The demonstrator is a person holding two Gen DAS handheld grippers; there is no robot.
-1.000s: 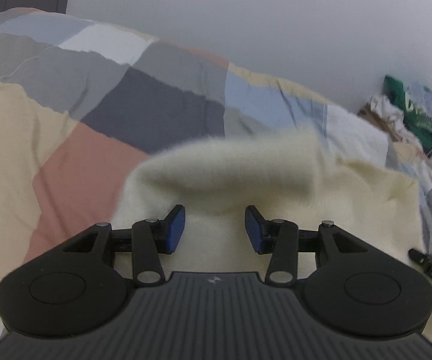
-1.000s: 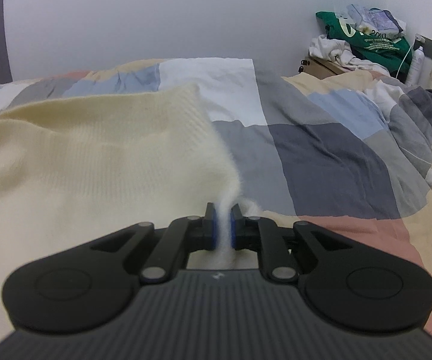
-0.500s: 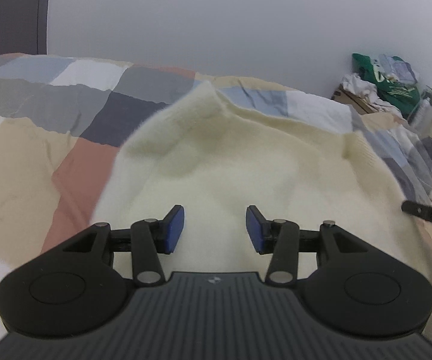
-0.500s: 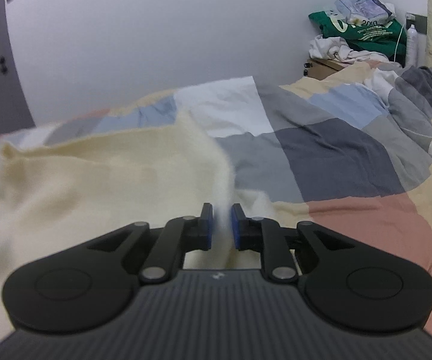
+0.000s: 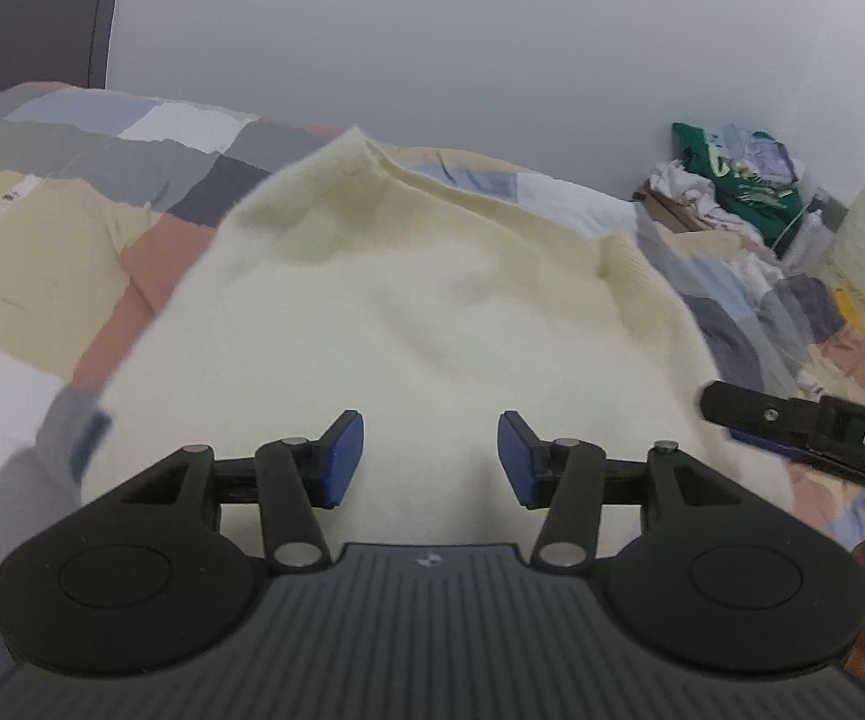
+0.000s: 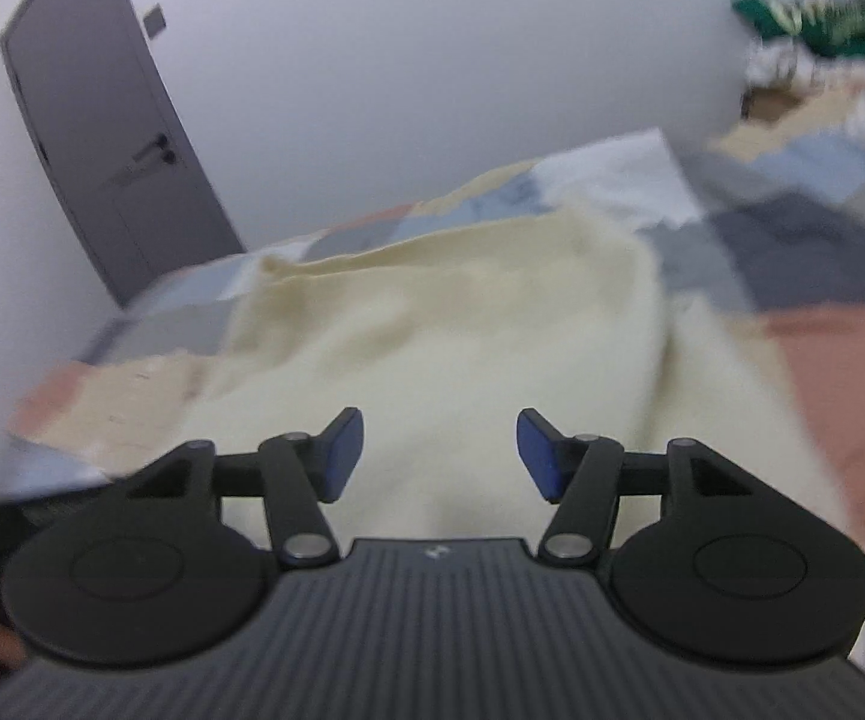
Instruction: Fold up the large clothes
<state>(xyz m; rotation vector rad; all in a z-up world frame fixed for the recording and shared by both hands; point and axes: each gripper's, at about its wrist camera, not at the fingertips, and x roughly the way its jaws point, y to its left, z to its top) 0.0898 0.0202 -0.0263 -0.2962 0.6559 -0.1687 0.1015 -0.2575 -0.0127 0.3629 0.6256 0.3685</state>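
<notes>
- Bedspread [image 5: 42, 252]: a patchwork cover in grey, white, tan and pink blocks. It forms the work surface and shows along the left edge of the left wrist view.
- Left gripper [image 5: 431, 459]: the jaws stand at a medium width and are opening. Nothing lies between the blue pads; they are not pressing on cloth.
- Sweater [image 5: 432, 300]: a cream knit garment spread on the bedspread directly ahead of and below the left gripper. Its long axis runs away from the gripper toward the wall. The far edge rises in a peak at the upper centre; a second raised corner stands at the upper right.
- Right gripper [image 6: 439, 455]: the jaws are opening and now stand wide, with no cloth clamped between them. In the left wrist view its black finger enters at the right edge, just beside the sweater's right border.
- Key relation: both grippers sit at the near end of the sweater, side by side, pointing along its length. The far edge lies well apart from both. Neither is clearly nearer to it.
- Judgement: the next grasp likely calls for a reach forward or a re-grip at the near hem.
- Clothes pile [image 5: 732, 180]: a heap with a green item at the far right, well apart from the sweater.
</notes>
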